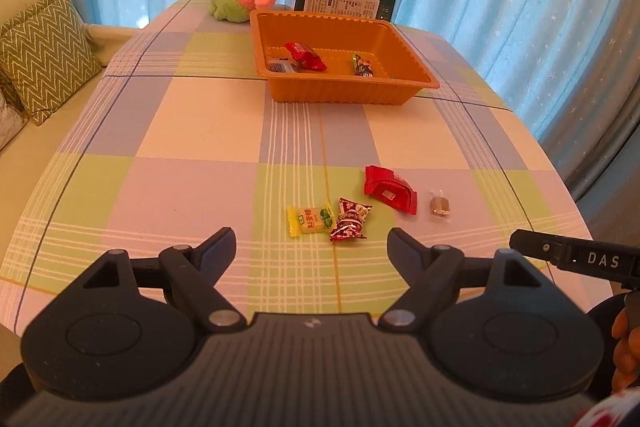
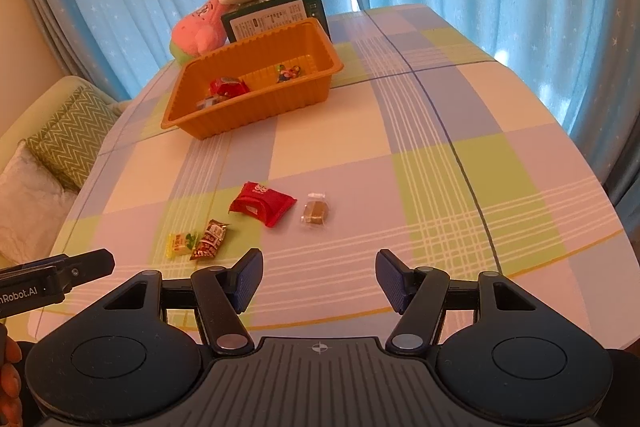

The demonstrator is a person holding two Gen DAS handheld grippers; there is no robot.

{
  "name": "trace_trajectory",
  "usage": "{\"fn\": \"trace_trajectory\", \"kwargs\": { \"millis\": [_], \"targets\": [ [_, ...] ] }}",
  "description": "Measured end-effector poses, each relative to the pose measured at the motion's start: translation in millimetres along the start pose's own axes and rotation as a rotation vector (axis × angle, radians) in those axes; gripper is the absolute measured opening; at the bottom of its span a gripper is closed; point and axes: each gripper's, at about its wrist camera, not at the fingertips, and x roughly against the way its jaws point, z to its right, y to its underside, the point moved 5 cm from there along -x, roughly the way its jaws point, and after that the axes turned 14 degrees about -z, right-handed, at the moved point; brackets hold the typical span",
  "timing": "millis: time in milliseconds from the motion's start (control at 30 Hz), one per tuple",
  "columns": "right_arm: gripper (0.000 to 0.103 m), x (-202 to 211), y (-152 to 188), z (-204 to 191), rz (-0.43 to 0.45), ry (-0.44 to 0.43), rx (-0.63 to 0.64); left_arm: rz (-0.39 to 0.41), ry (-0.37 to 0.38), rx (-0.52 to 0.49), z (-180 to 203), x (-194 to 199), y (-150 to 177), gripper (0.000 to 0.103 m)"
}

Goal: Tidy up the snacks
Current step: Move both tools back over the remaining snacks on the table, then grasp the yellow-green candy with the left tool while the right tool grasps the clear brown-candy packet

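Left gripper and right gripper hover with jaws apart and empty above four wrapped snacks on the checked-cloth counter; the orange ribbed plastic tray sits beyond.

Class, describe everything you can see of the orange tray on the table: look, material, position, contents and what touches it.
The orange tray is a shallow rectangular tub, seemingly thin moulded plastic, with ribbed walls and a flat out-turned rim. It sits upright on the checked tablecloth at the far end, just before a green box. Inside lie three wrapped snacks: a red one, a grey one and a dark one. No gripper touches it.
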Motion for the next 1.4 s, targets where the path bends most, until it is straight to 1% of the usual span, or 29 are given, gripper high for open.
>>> {"fn": "trace_trajectory", "kwargs": {
  "millis": [233,433,500,600,800,933,1033,1167,1333,1400],
  "targets": [
    [0.062,-15.2,-3.7,3.1,-0.004,0.002,-0.007,-0.027,0.012,-0.001,-2.2,-20.0,-0.9,0.077],
    [0.062,-30.7,-9.5,6.0,-0.021,0.007,-0.012,-0.053,0.002,-0.039,-5.0,-44.4,-9.0,0.067],
    [0.062,-35.8,-10.8,7.2,-0.029,0.008,-0.014,-0.063,-0.006,-0.067,-5.8,-54.1,-13.5,0.064],
    [0.062,-44.7,-13.0,9.6,-0.045,0.013,-0.017,-0.077,-0.009,-0.142,-5.6,-71.2,-21.6,0.063],
    [0.062,-54.7,-18.1,13.9,-0.054,0.015,-0.033,-0.148,-0.047,-0.363,0.0,-104.7,-32.0,0.058],
    [0.062,-60.7,-20.2,15.4,-0.062,0.013,-0.04,-0.165,-0.045,-0.462,0.4,-115.9,-37.5,0.053],
    [0.062,-66.0,-22.3,15.4,-0.068,0.012,-0.042,-0.173,-0.022,-0.52,1.2,-120.9,-41.4,0.05],
    [0.062,-71.5,-25.5,15.8,-0.07,0.011,-0.046,-0.182,0.015,-0.564,3.2,-126.4,-45.6,0.042],
    [0.062,-78.0,-29.7,14.4,-0.067,0.006,-0.04,-0.184,0.049,-0.544,4.7,-127.3,-47.5,0.028],
    [0.062,-80.9,-31.5,12.8,-0.065,0.002,-0.031,-0.184,0.058,-0.53,6.1,-126.9,-46.6,0.02]
  ]
}}
